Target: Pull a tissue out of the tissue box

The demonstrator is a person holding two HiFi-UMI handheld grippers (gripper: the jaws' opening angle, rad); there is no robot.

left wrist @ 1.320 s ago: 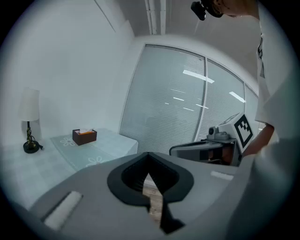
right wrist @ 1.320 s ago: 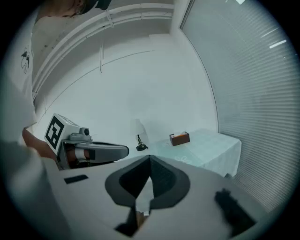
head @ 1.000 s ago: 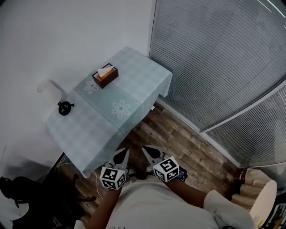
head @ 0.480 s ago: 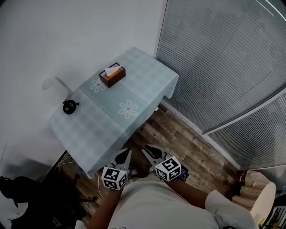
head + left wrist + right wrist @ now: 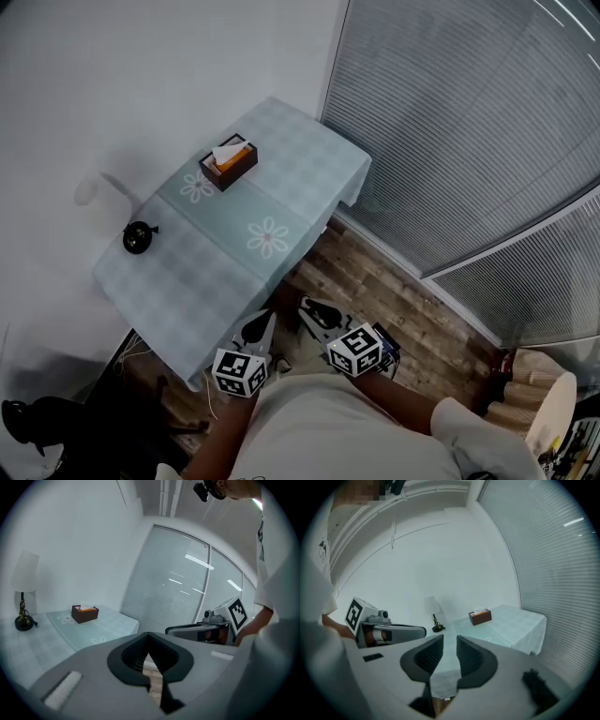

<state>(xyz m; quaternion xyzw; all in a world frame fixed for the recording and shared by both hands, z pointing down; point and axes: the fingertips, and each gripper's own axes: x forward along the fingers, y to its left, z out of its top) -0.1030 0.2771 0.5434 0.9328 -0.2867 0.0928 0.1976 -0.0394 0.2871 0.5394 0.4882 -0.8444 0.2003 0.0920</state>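
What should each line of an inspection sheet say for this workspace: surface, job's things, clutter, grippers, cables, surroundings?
Surface: table under a pale checked cloth with daisy prints.
Job's things: brown tissue box towards the table's far end, with a white tissue sticking up, untouched.
Clutter: lamp with a black base, near the wall.
Grippers: left gripper shut, empty; right gripper jaws slightly apart, empty; both held off the table's near end, far from the box.
Cables: thin pale wires on the floor under the table.
Surroundings: white wall, window blinds, wood floor.
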